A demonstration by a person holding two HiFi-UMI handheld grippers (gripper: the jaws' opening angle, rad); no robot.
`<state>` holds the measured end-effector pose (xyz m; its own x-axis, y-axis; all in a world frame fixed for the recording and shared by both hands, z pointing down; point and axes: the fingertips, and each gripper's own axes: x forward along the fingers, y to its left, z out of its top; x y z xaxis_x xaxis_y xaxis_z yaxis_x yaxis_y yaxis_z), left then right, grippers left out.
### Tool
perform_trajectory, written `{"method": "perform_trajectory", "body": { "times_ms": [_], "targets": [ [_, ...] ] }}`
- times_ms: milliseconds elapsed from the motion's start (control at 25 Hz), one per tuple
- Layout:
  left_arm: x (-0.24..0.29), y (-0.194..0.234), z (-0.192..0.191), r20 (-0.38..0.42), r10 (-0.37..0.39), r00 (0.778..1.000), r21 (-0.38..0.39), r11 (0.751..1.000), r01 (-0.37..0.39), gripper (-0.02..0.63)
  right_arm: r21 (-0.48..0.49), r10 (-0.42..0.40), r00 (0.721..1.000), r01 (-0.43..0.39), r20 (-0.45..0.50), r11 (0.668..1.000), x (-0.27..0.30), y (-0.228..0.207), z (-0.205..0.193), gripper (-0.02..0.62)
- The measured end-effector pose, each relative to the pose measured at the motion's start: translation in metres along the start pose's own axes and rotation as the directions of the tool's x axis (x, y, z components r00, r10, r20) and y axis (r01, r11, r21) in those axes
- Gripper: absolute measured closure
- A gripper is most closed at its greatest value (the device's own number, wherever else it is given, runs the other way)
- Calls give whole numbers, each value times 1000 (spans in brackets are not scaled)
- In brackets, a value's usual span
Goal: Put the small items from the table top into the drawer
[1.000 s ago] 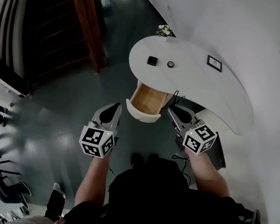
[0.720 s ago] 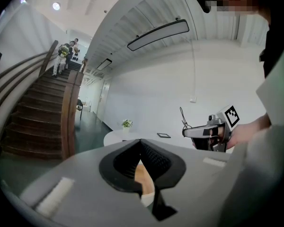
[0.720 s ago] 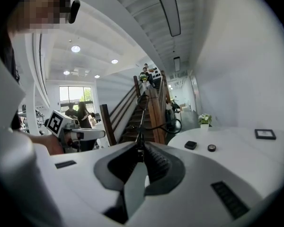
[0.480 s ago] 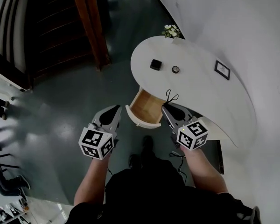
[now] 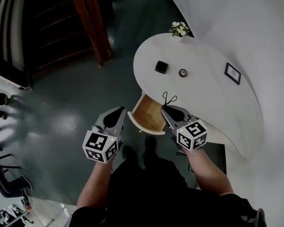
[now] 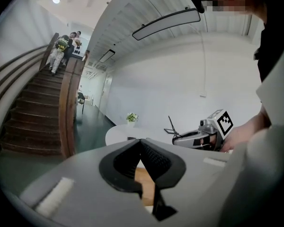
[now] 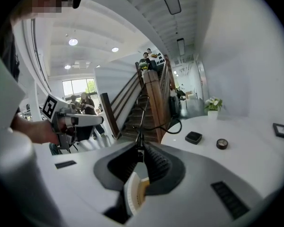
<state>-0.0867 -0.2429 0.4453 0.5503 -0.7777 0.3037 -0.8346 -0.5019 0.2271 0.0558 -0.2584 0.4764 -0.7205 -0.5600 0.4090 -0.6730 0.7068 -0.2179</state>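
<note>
The right claw (image 5: pixel 166 109) is clenching the scissors (image 5: pixel 169 98) by the blades, handle loops sticking out past its tips. It is hovering at the edge of the open drawer (image 5: pixel 149 113) just below it, seemingly lining up to drop them in. The left claw (image 5: pixel 118 111) is hanging clenched on nothing at the drawer's other side, apparently standing out of the way. Beyond the right claw, a black square box (image 5: pixel 161 66) and a small round item (image 5: pixel 183 73) are lying on the worktop (image 5: pixel 203 98), waiting their turn.
</note>
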Motion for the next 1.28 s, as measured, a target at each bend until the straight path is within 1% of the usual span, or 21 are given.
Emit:
{"method": "perform_trajectory", "body": {
  "times_ms": [160, 240, 320, 400, 520, 720, 880, 1040, 1160, 1280],
  "targets": [
    [-6, 20, -10, 4, -31, 1000, 19, 999, 31, 595, -19, -31, 998, 30, -58, 999, 25, 14, -13, 557],
    [-6, 27, -21, -14, -56, 998, 23, 998, 56, 595, -25, -42, 995, 40, -91, 999, 36, 22, -24, 556],
    [-5, 33, -34, -35, -77, 996, 19, 997, 78, 595, -37, -37, 990, 32, -137, 999, 47, 29, -39, 557],
    [0, 37, -43, -51, -93, 994, 11, 996, 93, 595, -60, -26, 980, 15, -196, 998, 57, 32, -56, 557],
    [8, 40, -56, -77, -104, 992, -5, 995, 104, 595, -93, -10, 956, -18, -293, 995, 72, 29, -84, 557],
    [22, 51, -76, -120, -84, 989, -35, 996, 80, 595, -115, 18, 902, -75, -432, 990, 93, 15, -135, 557],
    [37, 55, -94, -152, -73, 986, -54, 996, 66, 595, -119, 45, 851, -126, -524, 985, 104, 0, -176, 557],
    [53, 56, -110, -179, -76, 981, -62, 996, 66, 595, -149, 62, 789, -191, -611, 970, 115, -15, -217, 556],
    [61, 56, -120, -189, -74, 979, -60, 996, 64, 595, -183, 59, 735, -244, -675, 952, 120, -25, -244, 557],
    [65, 55, -131, -201, -75, 977, -68, 996, 63, 595, -187, 59, 685, -280, -726, 942, 125, -29, -266, 557]
  ]
}}
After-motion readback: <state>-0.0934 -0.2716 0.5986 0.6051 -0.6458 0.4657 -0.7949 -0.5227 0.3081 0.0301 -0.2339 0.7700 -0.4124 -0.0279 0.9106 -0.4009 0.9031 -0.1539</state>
